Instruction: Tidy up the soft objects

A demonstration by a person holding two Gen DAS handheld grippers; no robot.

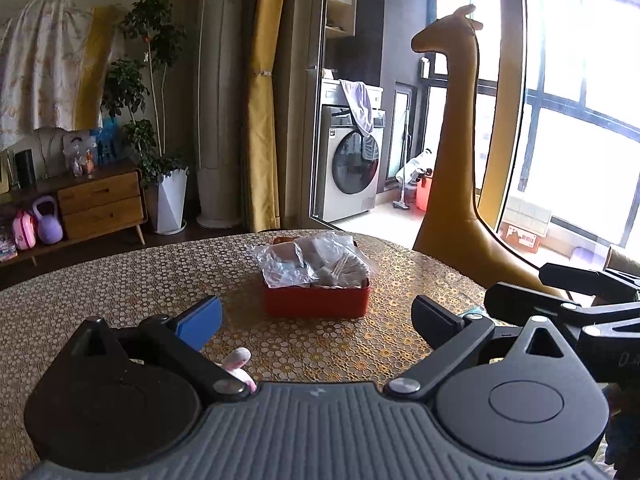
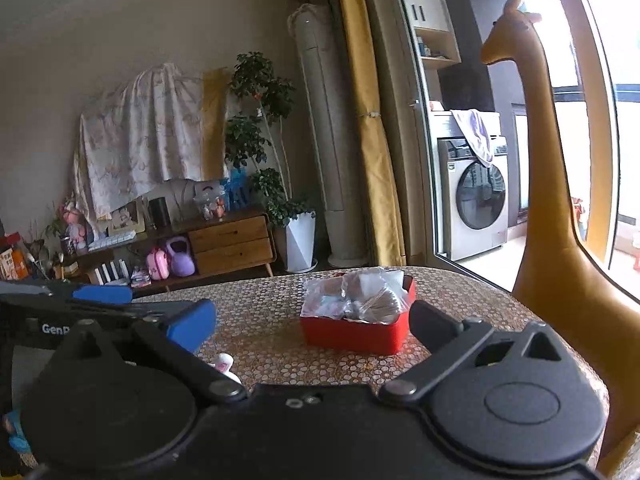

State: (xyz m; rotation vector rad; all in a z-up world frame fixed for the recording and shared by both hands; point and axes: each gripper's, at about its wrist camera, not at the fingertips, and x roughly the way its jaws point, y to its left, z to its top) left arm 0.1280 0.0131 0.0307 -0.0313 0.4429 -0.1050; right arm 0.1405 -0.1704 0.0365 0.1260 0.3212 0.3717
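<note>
nearest, our left gripper [image 1: 316, 316] and right gripper [image 2: 310, 326] stand wide and empty. a small pink-and-white plush toy [image 1: 239, 362] lies below, uncollected. farther, mid-table, the red rectangular plastic bin [image 1: 316, 300] keeps bagged soft items [image 1: 312, 260] contained.

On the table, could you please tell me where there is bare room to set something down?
The table is bare left of the red box, out to its far edge, and in the strip between the box and the tongs. It is tighter on the right, where the giraffe figure stands close by, and near the small pink plush.
</note>
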